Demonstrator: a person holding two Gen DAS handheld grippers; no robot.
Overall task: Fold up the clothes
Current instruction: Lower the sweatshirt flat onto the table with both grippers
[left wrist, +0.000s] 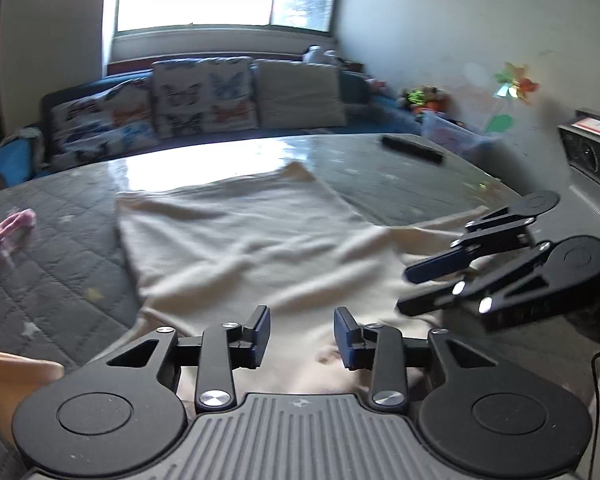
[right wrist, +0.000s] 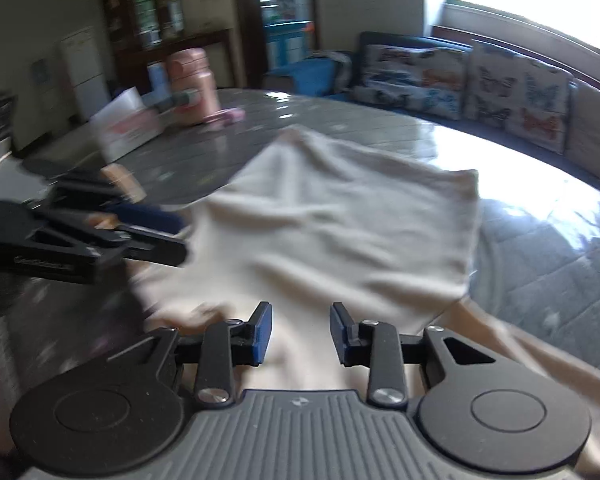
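A cream garment [left wrist: 244, 240] lies spread on the grey quilted table [left wrist: 52, 232], with a folded upper layer. It also shows in the right wrist view [right wrist: 332, 224]. My left gripper [left wrist: 302, 334] is open and empty just above the garment's near edge. My right gripper [right wrist: 300, 330] is open and empty above the cloth near its near edge. The right gripper also shows in the left wrist view [left wrist: 408, 290] at the right, over the garment's right side. The left gripper shows in the right wrist view [right wrist: 176, 236] at the left edge of the cloth.
A black remote-like bar [left wrist: 412, 149] lies at the table's far right. A pink item [left wrist: 18, 222] lies at the left. A pink bottle [right wrist: 194, 84] and a box [right wrist: 128, 120] stand on the table's far side. A sofa with butterfly cushions [left wrist: 204, 96] stands behind.
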